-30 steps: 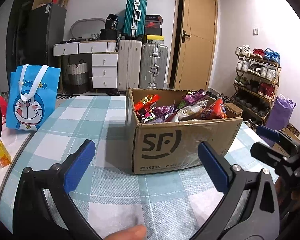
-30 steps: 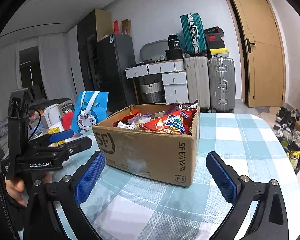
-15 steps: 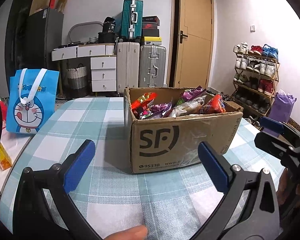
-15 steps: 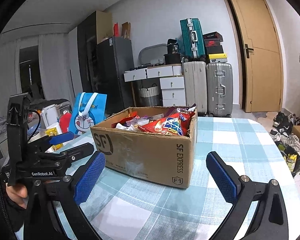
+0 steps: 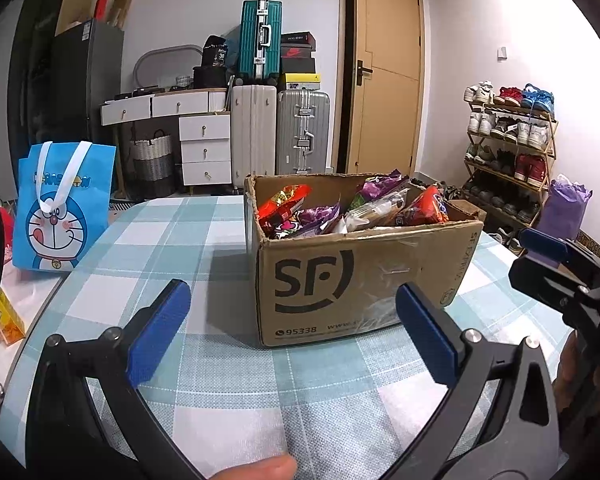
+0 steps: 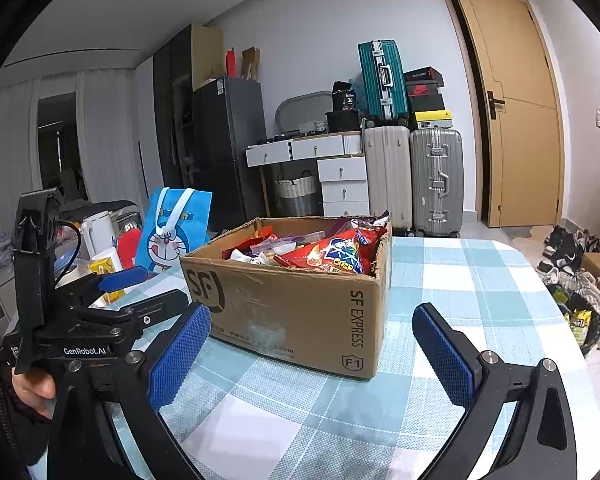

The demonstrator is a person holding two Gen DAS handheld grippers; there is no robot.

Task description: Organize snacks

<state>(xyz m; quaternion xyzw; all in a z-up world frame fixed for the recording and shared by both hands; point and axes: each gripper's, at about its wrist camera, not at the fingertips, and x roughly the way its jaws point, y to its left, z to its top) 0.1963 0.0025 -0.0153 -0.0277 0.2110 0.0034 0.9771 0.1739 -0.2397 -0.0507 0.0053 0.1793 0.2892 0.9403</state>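
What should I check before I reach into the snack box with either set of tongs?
1. Left tongs open and empty: ok.
2. Right tongs open and empty: ok.
3. Cardboard box open at the top, snacks reachable: ok.
4. A graspable packet on top: ok, the red chip bag lies at the near right corner in the right wrist view.
5. Clear table space between tongs and box: ok.
6. Place to sort snacks into: cannot tell; only a blue cartoon bag stands left of the box.
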